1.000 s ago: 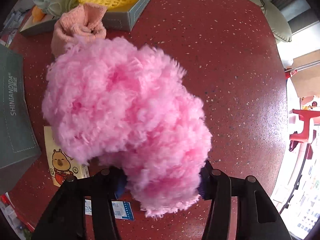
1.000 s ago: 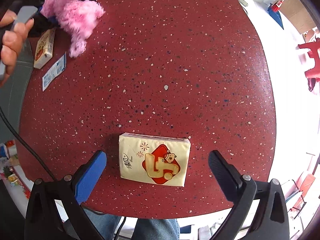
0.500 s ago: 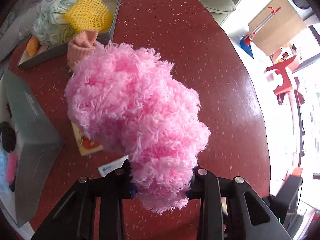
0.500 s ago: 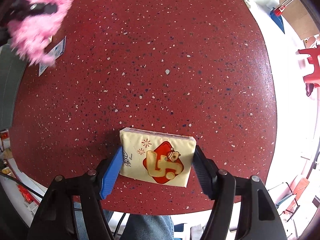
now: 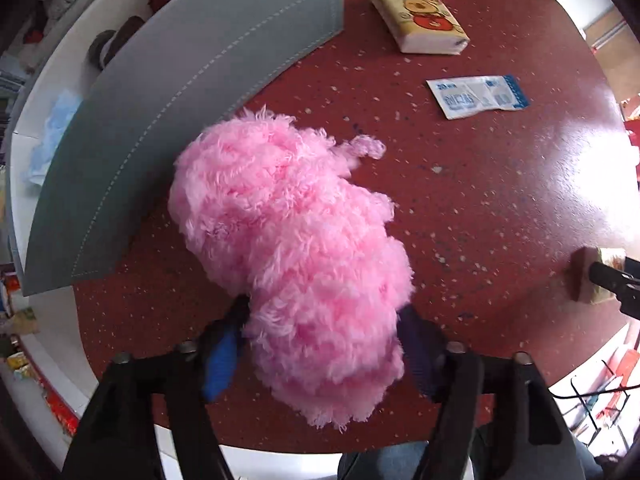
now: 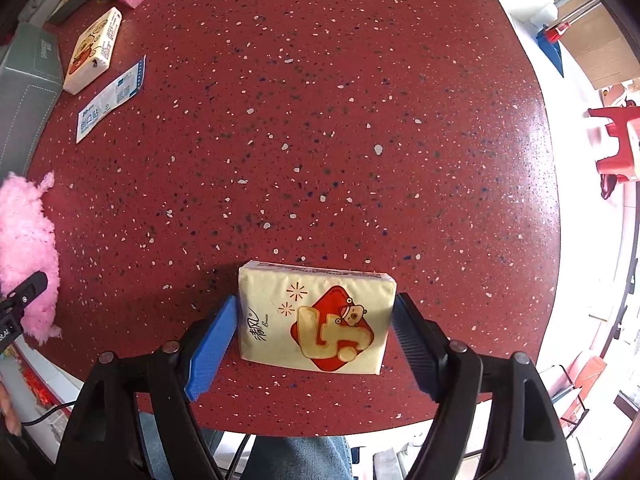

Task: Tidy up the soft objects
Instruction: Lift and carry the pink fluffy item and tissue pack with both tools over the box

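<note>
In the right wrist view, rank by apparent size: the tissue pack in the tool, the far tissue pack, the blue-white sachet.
1. Held tissue pack, largest, though it sits nearest the camera.
2. Far tissue pack and sachet look alike; unranked.

Left wrist view: looking steeply down along the fingers, close over a pink fluffy toy [image 5: 296, 264] on the red speckled table [image 5: 500, 200]. Right wrist view: likewise down, close above a tissue pack [image 6: 316, 316]. Shared by both: toy, blue-and-white sachet [image 5: 476, 96], second tissue pack [image 5: 420, 16].

I read this as a lived-in home room: ahead of my right tongs, past the red speckled table [image 6: 360, 120], a red plastic stool [image 6: 614, 148] and cardboard [image 6: 600, 52].
</note>
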`<state>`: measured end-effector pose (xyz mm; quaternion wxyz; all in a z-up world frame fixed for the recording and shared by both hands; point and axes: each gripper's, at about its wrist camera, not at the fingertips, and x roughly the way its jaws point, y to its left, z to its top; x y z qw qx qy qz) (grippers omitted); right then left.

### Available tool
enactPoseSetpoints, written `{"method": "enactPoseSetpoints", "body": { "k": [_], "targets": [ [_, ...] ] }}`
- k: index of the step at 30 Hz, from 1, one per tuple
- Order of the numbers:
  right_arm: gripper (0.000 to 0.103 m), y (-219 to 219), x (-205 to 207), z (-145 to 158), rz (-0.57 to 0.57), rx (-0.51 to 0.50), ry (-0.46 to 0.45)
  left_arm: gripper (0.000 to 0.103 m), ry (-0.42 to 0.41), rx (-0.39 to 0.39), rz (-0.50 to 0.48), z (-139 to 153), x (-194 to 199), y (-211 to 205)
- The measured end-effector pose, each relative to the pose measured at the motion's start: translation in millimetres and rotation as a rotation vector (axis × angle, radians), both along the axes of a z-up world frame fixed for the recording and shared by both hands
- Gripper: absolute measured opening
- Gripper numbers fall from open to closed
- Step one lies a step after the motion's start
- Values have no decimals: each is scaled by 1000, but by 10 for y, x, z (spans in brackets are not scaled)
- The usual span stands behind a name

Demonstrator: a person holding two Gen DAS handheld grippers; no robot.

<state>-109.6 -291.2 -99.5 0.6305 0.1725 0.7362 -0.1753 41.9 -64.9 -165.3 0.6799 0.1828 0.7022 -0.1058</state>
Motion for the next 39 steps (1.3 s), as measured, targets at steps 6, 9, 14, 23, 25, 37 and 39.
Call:
{"method": "enactPoseSetpoints", "body": {
  "k": [6,9,14,23,25,37,39],
  "targets": [
    [85,6,49,-217,-79,7,68,89,-54,4,102,-166,285,58],
    [95,37,108,-270,-89,6,71,89,-12,-10,195,-325,433,201],
    [103,179,180,-448,-42,9,93,103,6,-3,211,-517,598,261],
    [103,176,156,-430,-38,17,96,103,12,-70,268,-673,849,354],
    [103,213,155,-424,-42,25,110,103,-12,-78,266,-664,801,351],
    [103,132,177,-416,-33,16,95,103,-2,-80,266,-695,731,512],
    [103,141,165,-401,-30,8,80,103,-9,-82,265,-646,766,500]
  ]
}}
